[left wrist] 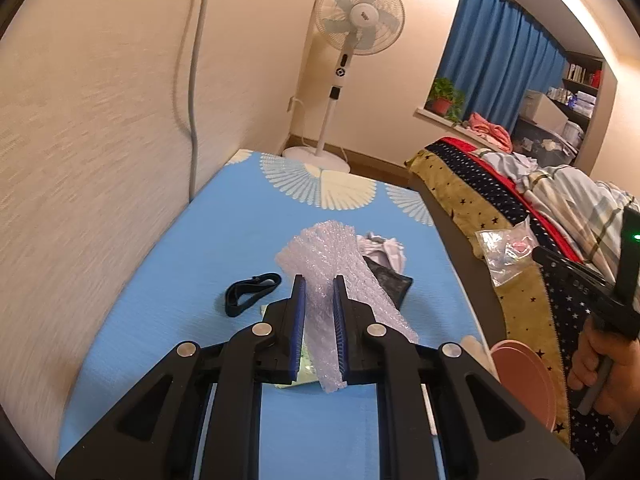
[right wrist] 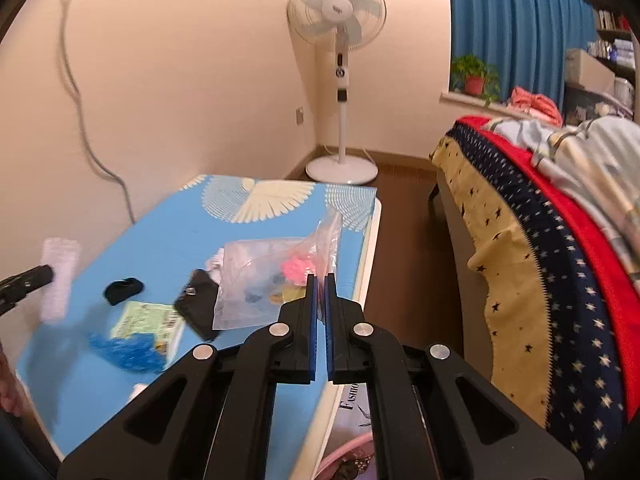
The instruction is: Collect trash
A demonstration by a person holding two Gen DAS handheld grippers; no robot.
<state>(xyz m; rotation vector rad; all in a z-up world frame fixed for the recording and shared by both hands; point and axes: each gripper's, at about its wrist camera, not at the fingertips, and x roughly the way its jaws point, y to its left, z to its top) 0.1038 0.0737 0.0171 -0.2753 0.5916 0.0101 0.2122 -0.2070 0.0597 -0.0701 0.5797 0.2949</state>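
Blue table (left wrist: 168,264), hand-held grippers clamping bubble wrap (left wrist: 320,280), bag (right wrist: 272,276)

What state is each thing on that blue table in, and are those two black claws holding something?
Left gripper: shut on the bubble wrap.
Bubble wrap: held, lifted off the table.
Right gripper: shut on the clear plastic bag.
Clear plastic bag: pinched at its edge, hanging.
Green packet: lying flat.
Black strap: lying loose.
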